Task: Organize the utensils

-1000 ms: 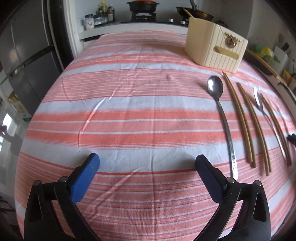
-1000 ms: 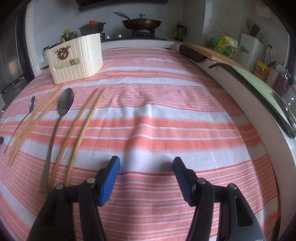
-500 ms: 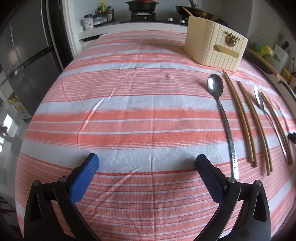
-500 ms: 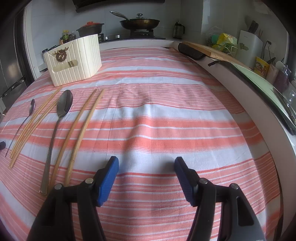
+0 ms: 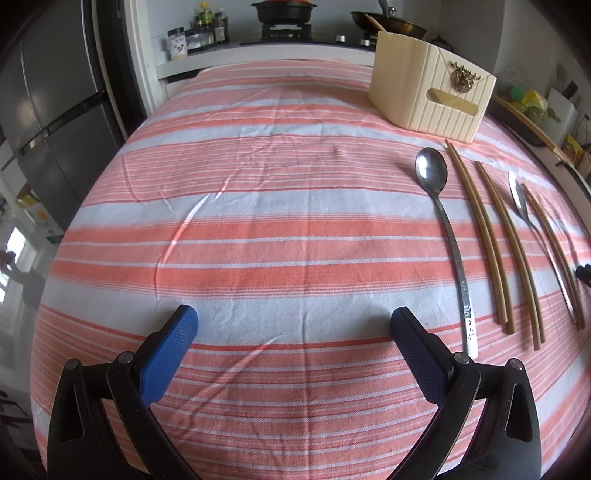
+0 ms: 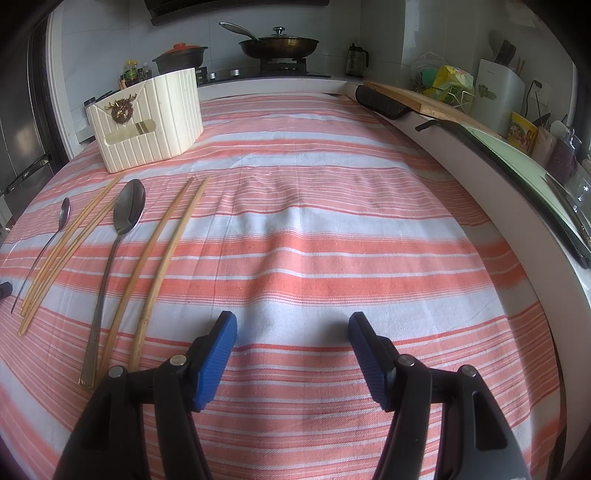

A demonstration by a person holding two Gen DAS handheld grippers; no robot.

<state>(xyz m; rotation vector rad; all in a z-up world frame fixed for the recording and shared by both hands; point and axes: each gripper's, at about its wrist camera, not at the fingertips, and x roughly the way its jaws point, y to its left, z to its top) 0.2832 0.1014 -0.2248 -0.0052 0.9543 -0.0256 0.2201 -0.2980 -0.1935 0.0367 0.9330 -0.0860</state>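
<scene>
On the striped tablecloth (image 5: 258,229) my left gripper (image 5: 293,326) is open and holds nothing. To its right lie a large metal spoon (image 5: 445,229), two pairs of wooden chopsticks (image 5: 480,236) (image 5: 515,258), a small spoon (image 5: 521,203) and another chopstick pair (image 5: 554,251). A cream ribbed utensil holder (image 5: 432,96) stands behind them. My right gripper (image 6: 291,328) is open and empty too. To its left lie a chopstick pair (image 6: 162,251), a large spoon (image 6: 118,236), another chopstick pair (image 6: 62,251) and a small spoon (image 6: 50,243), in front of the holder (image 6: 147,118).
A stove with a frying pan (image 6: 279,44) and a pot (image 5: 284,9) runs along the table's far end. A grey fridge (image 5: 55,110) stands to the left. A raised counter (image 6: 480,155) with a wooden board (image 6: 424,99) and jars borders the table's right side.
</scene>
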